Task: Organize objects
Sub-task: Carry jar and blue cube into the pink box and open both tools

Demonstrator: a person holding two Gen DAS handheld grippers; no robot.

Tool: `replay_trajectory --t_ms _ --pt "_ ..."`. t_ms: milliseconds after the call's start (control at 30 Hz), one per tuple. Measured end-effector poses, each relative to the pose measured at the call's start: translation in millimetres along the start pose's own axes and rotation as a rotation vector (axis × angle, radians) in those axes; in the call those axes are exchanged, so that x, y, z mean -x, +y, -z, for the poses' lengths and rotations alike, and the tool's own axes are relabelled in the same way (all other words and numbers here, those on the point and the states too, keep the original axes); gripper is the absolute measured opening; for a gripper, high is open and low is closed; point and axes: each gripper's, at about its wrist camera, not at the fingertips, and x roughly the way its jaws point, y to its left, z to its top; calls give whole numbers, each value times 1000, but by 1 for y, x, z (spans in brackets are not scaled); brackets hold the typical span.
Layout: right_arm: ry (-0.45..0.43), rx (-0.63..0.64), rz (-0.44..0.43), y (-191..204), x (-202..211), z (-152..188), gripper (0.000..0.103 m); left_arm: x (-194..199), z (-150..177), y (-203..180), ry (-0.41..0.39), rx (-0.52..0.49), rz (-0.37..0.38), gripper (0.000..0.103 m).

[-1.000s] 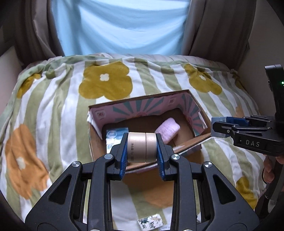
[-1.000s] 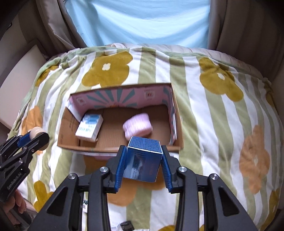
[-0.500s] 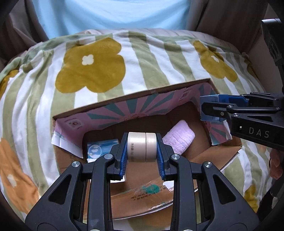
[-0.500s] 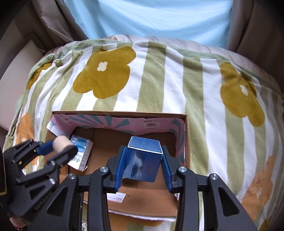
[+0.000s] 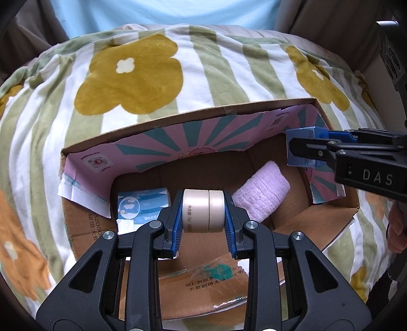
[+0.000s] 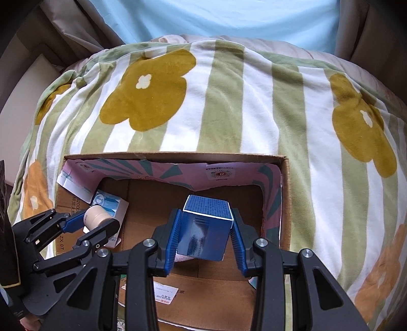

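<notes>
My left gripper [image 5: 203,216] is shut on a small beige round jar [image 5: 203,210] and holds it over the middle of an open cardboard box [image 5: 178,119] with a pink and teal lining. My right gripper [image 6: 206,229] is shut on a blue carton [image 6: 206,226] and holds it over the right half of the same box [image 6: 173,155]. The right gripper also shows at the right of the left wrist view [image 5: 305,150], the left gripper at the lower left of the right wrist view [image 6: 98,221]. In the box lie a pink rolled towel [image 5: 262,196] and a blue-white packet [image 5: 142,203].
The box sits on a bed covered by a green and white striped blanket with yellow flowers [image 6: 229,107]. The box's front flap [image 5: 203,282] is folded down toward me. Grey curtains [image 6: 376,30] and a light blue sheet [image 6: 203,17] stand behind the bed.
Both grippers have moved forward from in front of the box to over its inside, each still holding its object.
</notes>
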Motion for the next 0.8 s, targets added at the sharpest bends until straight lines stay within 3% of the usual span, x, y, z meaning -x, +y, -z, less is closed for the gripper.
replay_trajectory --t_ms 167,200,267,300,333,367,467,800 --pt "-4 -18 -11 -2 1 -5 36 2 1 -2 4 4 12 26" --pt "-2 -33 -19 -4 0 -7 45 2 1 -2 7 8 19 26" --pt "-13 -53 -43 -7 1 -10 75 1 1 -3 29 16 13 32" --pt "-25 -52 -56 -8 2 -12 93 1 3 -4 36 17 2 50" --pt "-36 -45 -60 -9 4 -12 102 1 4 -4 34 17 -9 69" --pt "-46 -39 -55 -9 5 -12 102 2 6 -4 27 16 -24 101" --pt "-82 -37 -40 -13 8 -11 102 5 13 -1 -18 31 -11 103" --pt "-72 -32 -30 -4 13 1 102 27 20 5 -40 28 21 103"
